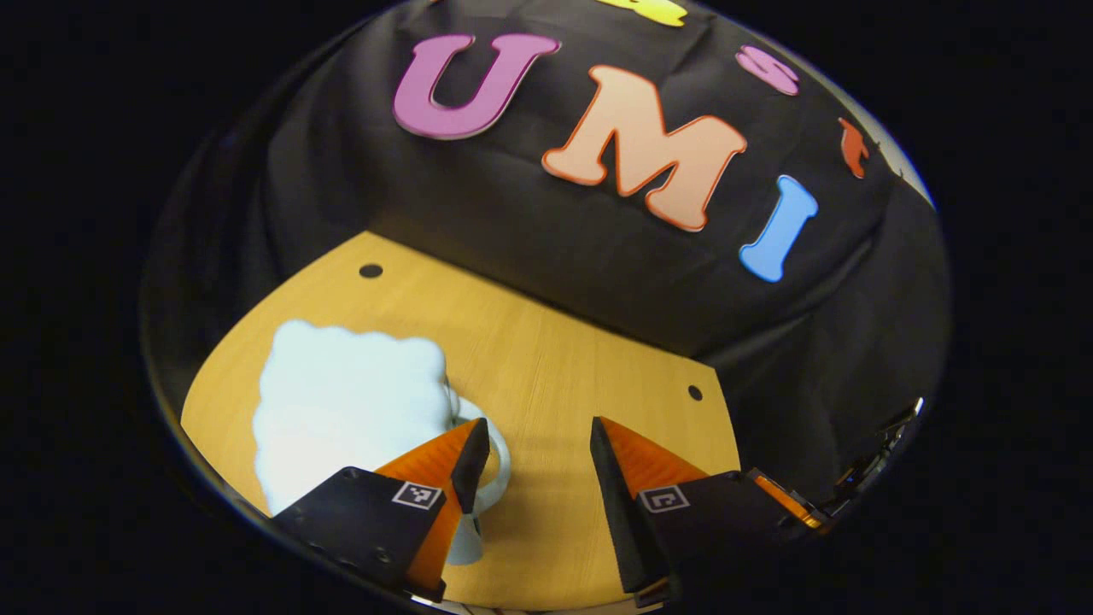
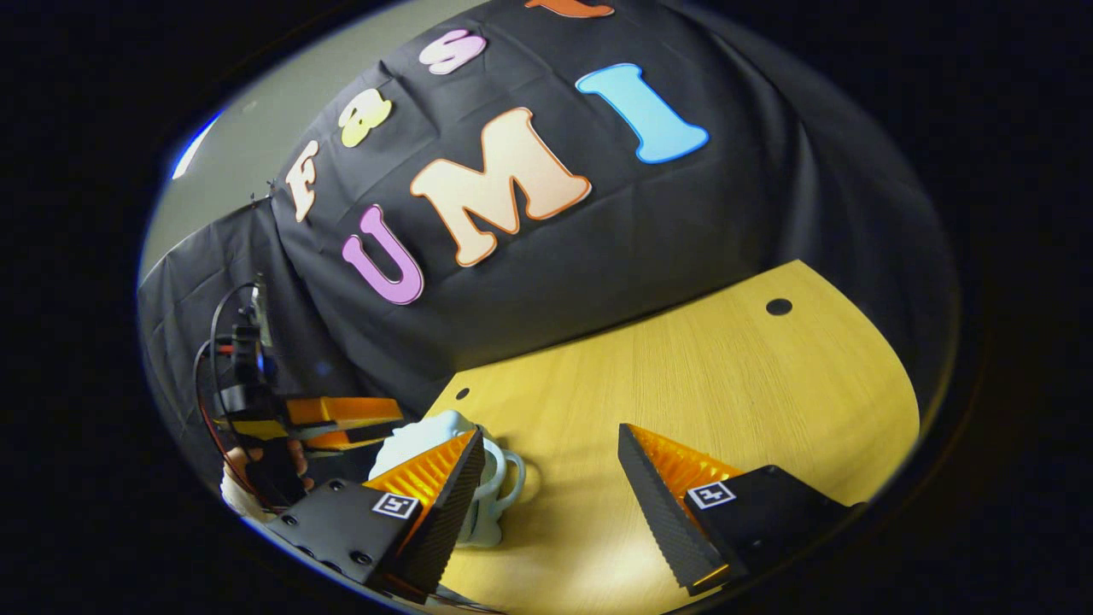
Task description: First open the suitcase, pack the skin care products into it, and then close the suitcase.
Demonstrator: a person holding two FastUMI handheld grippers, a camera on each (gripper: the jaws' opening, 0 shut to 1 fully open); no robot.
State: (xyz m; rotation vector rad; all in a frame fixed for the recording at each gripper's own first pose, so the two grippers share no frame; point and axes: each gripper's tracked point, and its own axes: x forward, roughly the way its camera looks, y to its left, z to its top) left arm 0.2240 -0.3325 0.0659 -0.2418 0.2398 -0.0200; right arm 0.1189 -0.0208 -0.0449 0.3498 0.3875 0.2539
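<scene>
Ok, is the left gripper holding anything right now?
No: in the left gripper view the left gripper is open with bare wooden table between its fingers, and the pale blue suitcase sits beside one finger.

pale blue-white suitcase (image 1: 350,410) on a yellow wood-grain table (image 1: 555,367).

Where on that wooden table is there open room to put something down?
The wide stretch of the wooden table between the pale blue suitcase and the black cloth wall lies bare, in the right gripper view out to the far rounded edge. It is crowded around the suitcase's handle, where both grippers hover.
</scene>
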